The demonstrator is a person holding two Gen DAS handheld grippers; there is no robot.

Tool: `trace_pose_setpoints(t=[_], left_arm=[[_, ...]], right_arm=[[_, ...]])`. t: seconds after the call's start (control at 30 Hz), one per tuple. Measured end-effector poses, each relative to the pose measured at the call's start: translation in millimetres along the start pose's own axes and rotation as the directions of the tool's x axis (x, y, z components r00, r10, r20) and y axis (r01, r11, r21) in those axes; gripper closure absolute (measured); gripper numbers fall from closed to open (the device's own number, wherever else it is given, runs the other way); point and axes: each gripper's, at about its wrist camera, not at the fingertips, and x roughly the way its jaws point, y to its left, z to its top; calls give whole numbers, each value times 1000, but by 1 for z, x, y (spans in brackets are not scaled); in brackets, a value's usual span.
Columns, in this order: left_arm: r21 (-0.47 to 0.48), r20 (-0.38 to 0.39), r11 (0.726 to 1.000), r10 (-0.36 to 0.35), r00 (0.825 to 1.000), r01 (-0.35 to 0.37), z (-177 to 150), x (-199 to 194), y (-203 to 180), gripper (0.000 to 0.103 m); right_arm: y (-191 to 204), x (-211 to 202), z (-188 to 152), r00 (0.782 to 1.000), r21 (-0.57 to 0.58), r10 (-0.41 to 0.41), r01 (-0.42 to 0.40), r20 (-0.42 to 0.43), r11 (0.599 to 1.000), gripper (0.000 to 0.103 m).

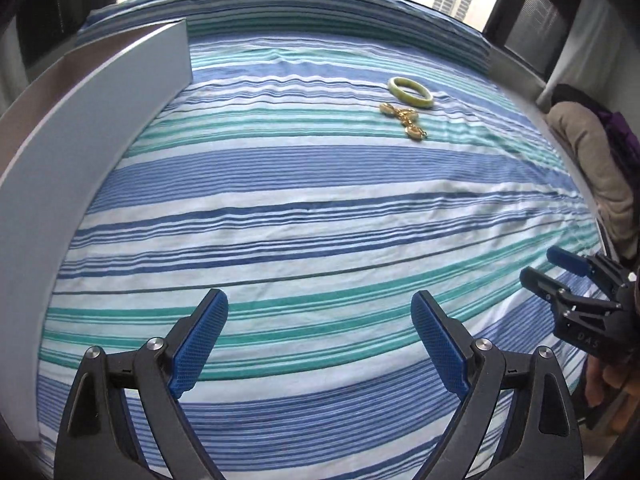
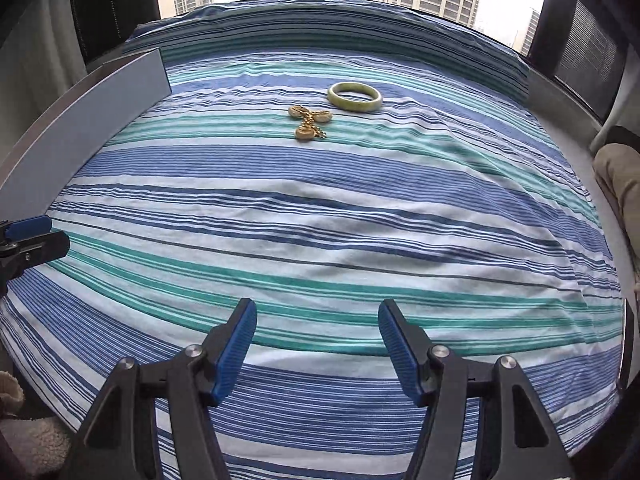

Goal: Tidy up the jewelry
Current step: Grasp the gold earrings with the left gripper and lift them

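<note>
- On your far left, the grey board (image 1: pixel 100 128) stands along the edge of the striped sheet (image 1: pixel 304 216); no box or tray for jewelry shows.
- Your left gripper (image 1: pixel 320 340) hovers low over the near sheet, jaws spread wide, holding nothing.
- The gold chain (image 2: pixel 309 121) lies far ahead, just beside the green bangle (image 2: pixel 355 97); whether they touch is unclear.
- Your right gripper (image 2: pixel 317 344) is likewise wide apart and empty.
- You have likely not started: both pieces remain to be picked up and sorted.
</note>
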Motion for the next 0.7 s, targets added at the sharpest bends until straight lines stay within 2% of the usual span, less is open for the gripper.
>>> trace_pose_setpoints(t=[0.2, 0.43, 0.6, 0.7], left_arm=[[10, -24, 997, 76, 997, -75, 4, 29, -6, 10], [3, -49, 995, 99, 994, -99, 1, 39, -6, 10], [4, -60, 997, 72, 996, -72, 9, 41, -9, 10], [15, -43, 999, 42, 998, -41, 31, 36, -15, 10]], right_arm=[[-9, 6, -1, 999, 56, 36, -36, -4, 998, 39], [-3, 8, -2, 998, 55, 62, -61, -10, 997, 39], [-6, 7, -2, 997, 79, 71, -70, -6, 994, 39], [-8, 6, -1, 997, 84, 75, -75, 0, 994, 39]])
